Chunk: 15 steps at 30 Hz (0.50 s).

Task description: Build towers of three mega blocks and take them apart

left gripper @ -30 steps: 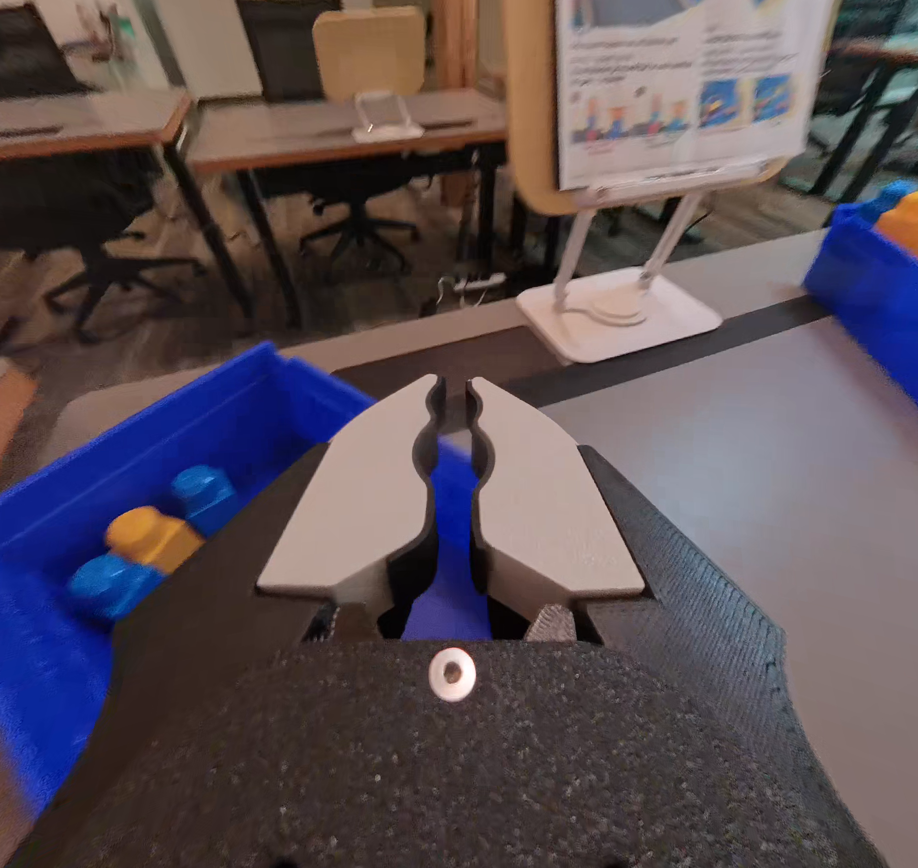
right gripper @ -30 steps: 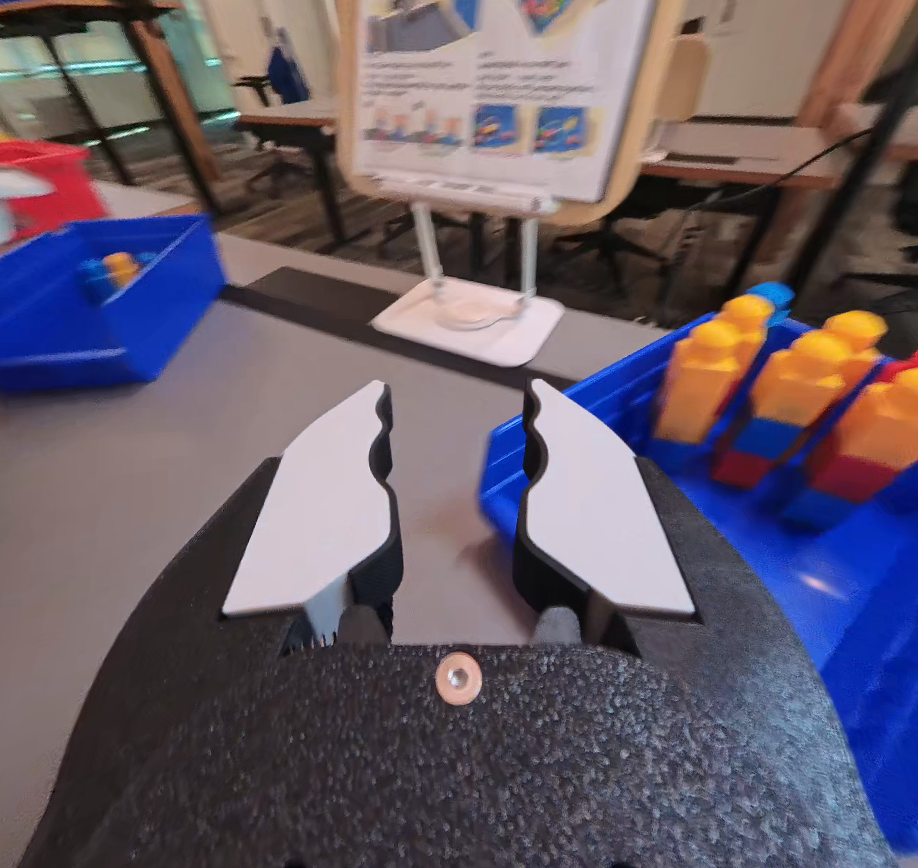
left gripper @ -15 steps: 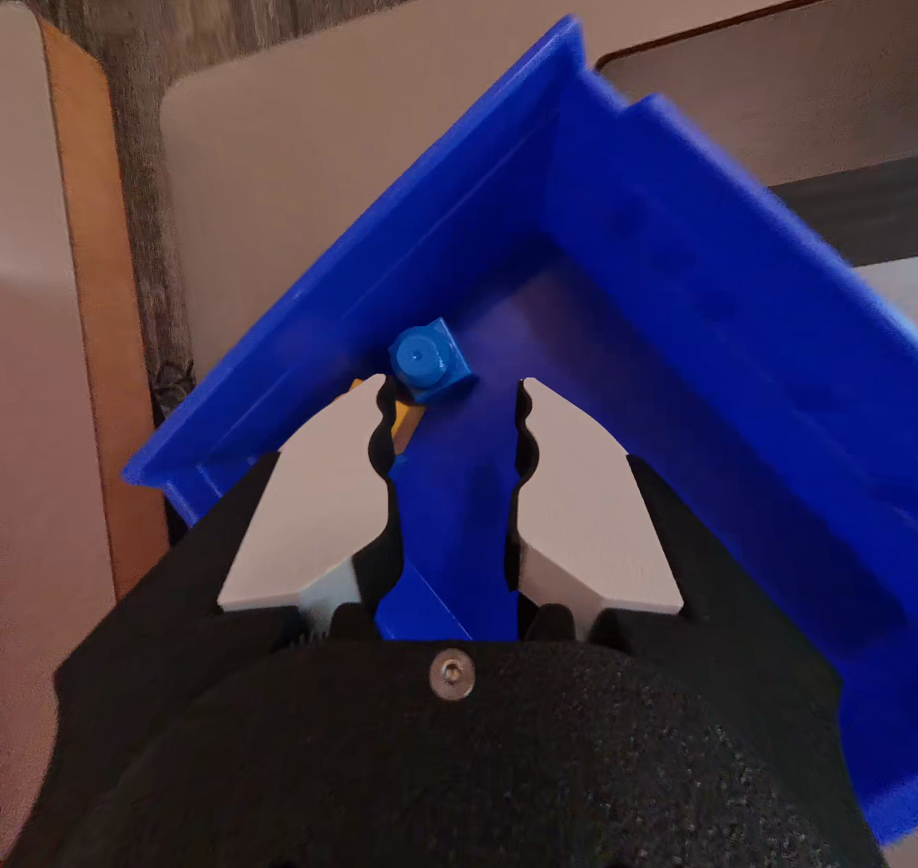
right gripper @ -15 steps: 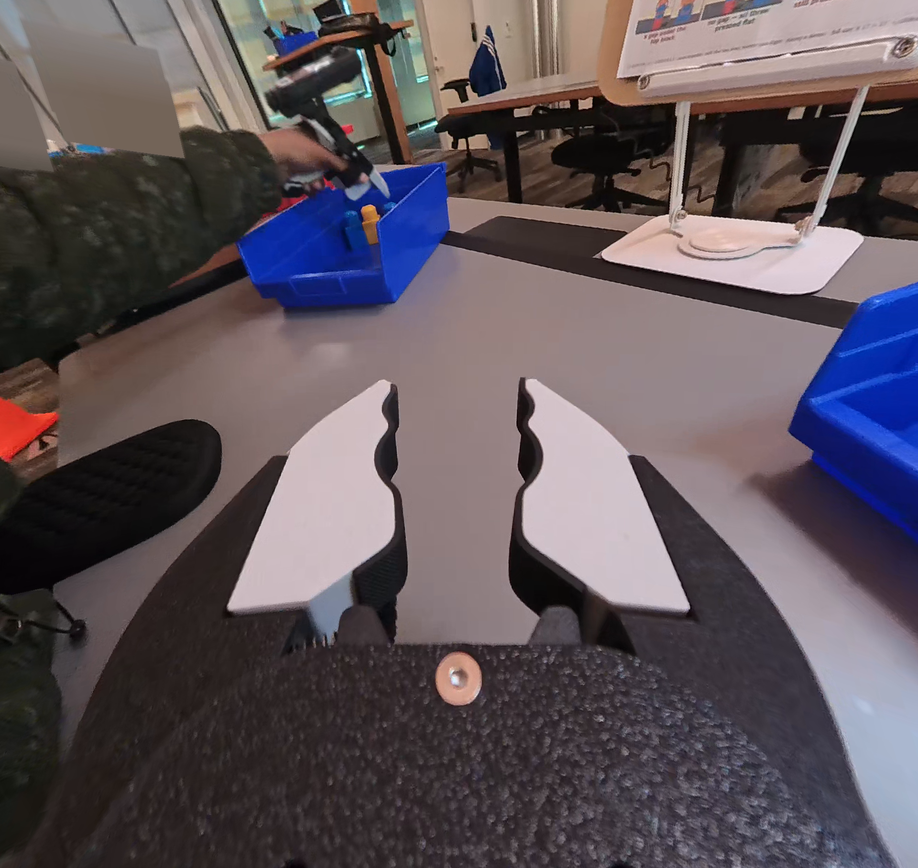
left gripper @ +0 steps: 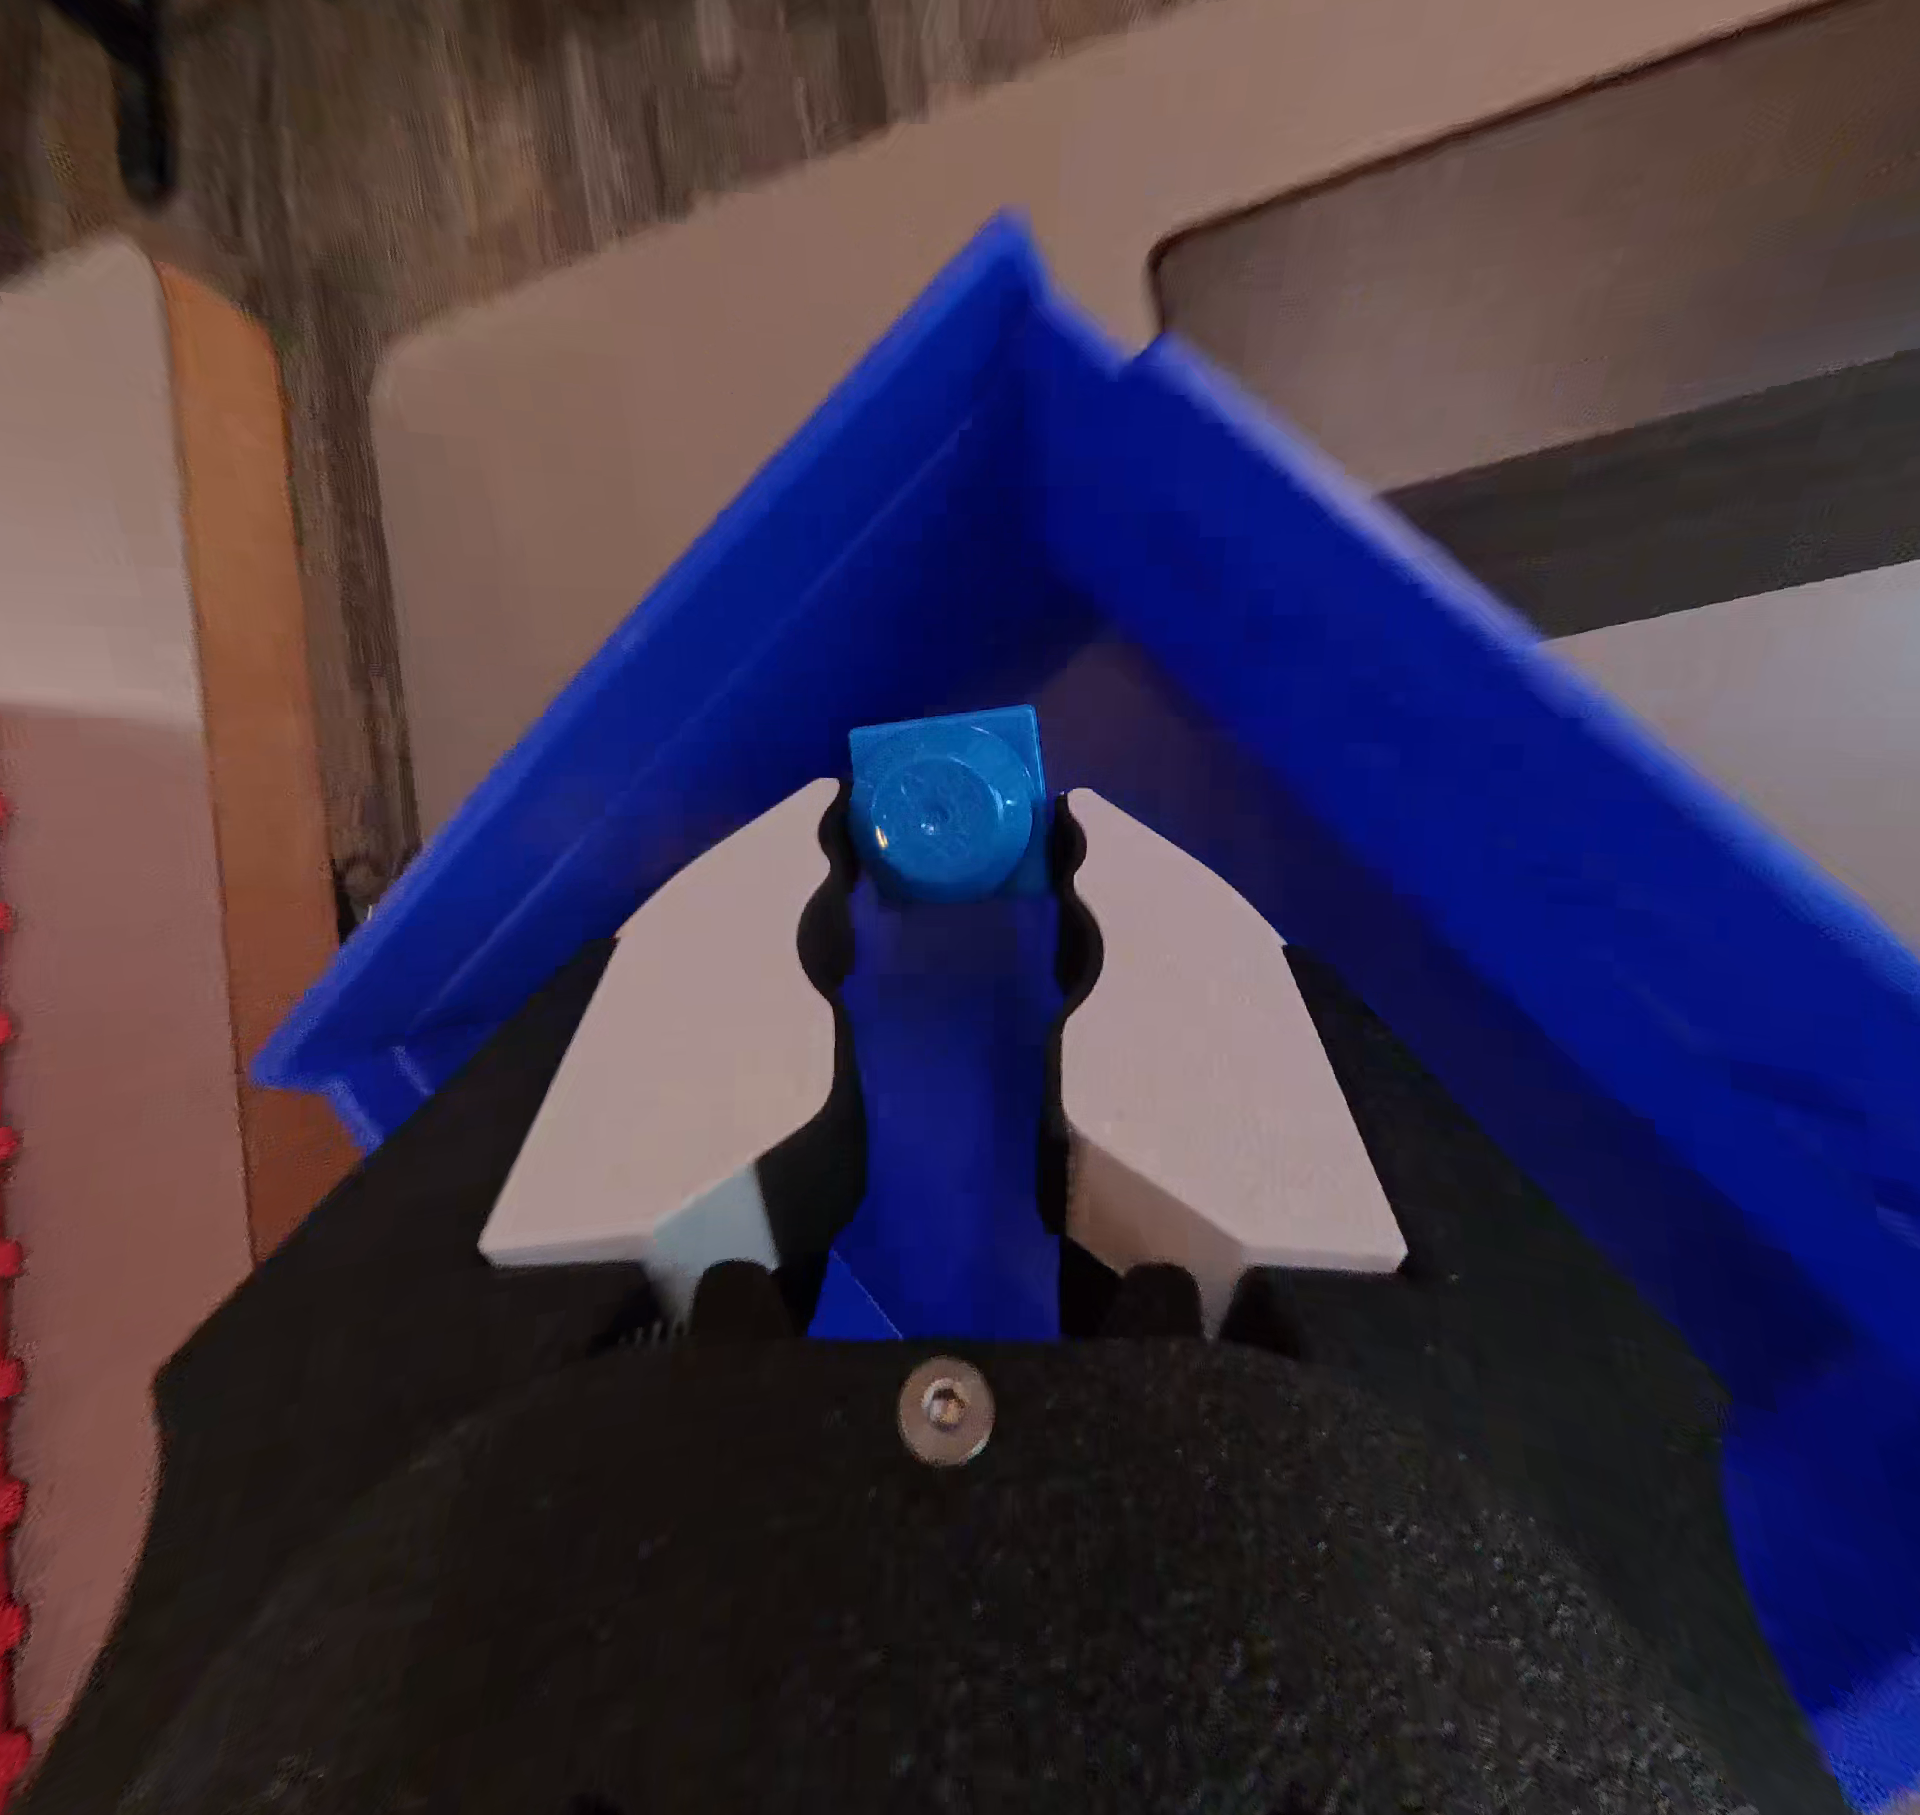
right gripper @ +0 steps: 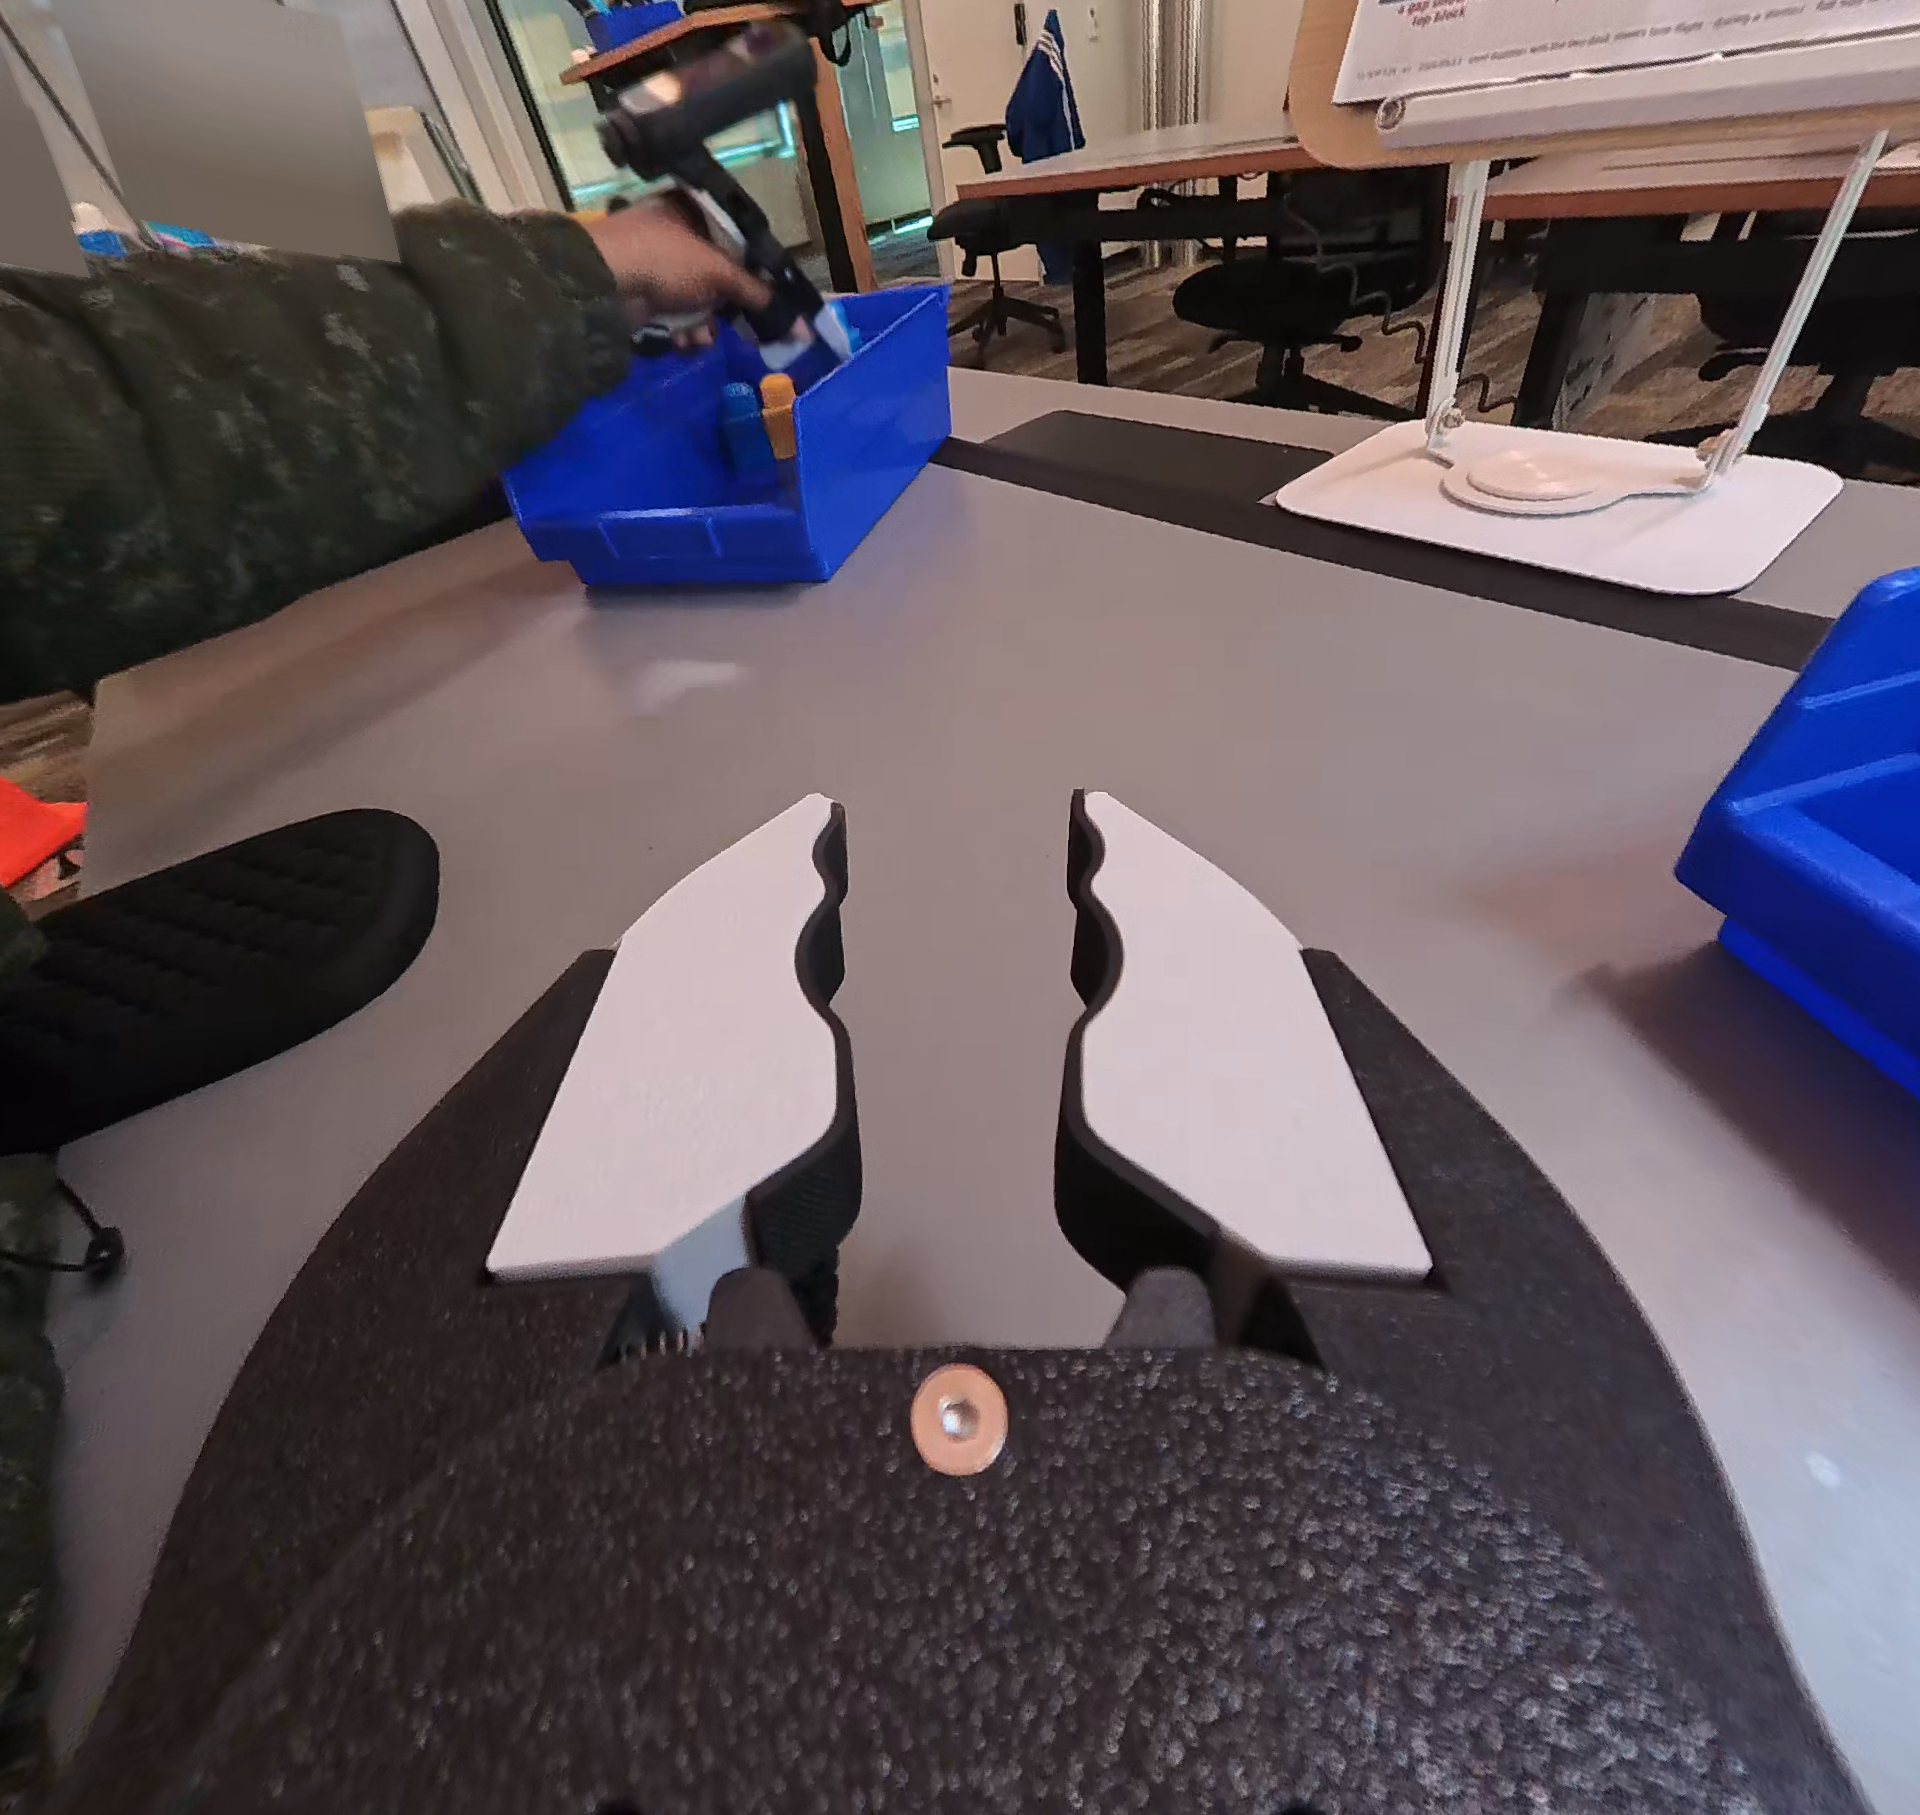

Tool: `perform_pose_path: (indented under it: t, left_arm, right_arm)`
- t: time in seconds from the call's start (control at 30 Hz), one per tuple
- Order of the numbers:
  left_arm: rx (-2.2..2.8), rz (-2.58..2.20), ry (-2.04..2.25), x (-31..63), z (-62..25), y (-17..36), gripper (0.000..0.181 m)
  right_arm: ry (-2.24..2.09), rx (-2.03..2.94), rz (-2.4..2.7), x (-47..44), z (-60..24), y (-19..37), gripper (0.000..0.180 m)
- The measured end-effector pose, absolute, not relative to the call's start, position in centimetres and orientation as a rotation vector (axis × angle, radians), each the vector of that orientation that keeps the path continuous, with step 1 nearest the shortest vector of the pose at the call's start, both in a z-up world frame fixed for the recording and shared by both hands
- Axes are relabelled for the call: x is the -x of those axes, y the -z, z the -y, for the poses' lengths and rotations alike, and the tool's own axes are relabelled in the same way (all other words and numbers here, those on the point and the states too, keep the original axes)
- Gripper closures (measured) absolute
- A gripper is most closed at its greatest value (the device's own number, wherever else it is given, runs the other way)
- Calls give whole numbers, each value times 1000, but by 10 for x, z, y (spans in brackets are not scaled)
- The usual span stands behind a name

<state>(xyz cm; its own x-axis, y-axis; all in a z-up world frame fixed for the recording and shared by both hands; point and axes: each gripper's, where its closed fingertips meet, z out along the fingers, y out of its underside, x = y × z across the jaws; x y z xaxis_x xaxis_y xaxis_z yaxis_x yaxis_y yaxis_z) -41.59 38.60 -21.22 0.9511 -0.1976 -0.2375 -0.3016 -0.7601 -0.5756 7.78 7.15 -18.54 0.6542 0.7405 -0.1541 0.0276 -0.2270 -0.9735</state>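
Left wrist view: left gripper (left gripper: 943,820) fingers close on the blue block (left gripper: 940,807) inside the bin (left gripper: 1351,643). Right gripper (right gripper: 956,830) fingers stand apart, empty, above the table (right gripper: 1039,685).

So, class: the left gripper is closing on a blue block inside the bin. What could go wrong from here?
1. The left gripper pinches the blue block only at its fingertips, so it may slip out when lifted.
2. The block sits near the blue bin's corner; a finger could catch the wall and drag the bin.
3. The right gripper is open and far away, unable to steady anything.
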Motion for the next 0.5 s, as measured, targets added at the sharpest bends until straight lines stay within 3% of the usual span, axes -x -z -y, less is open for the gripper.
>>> perform_pose_path:
  t: [0.13, 0.23, 0.33, 0.5]
  left_arm:
    - [2161, -618, 28, 332, -348, 135, 145]
    - [2005, -947, 187, 248, -285, 113, 145]
    - [1893, -1248, 378, 166, -209, 124, 146]
    - [1772, -1695, 528, 63, -103, 193, 146]
  right_arm:
    - [-751, 1682, 663, -73, -69, 186, 139]
    - [-749, 1685, 712, -65, -66, 188, 138]
    - [-753, 1685, 767, -57, -61, 190, 137]
    - [-720, 1677, 851, -47, -54, 195, 137]
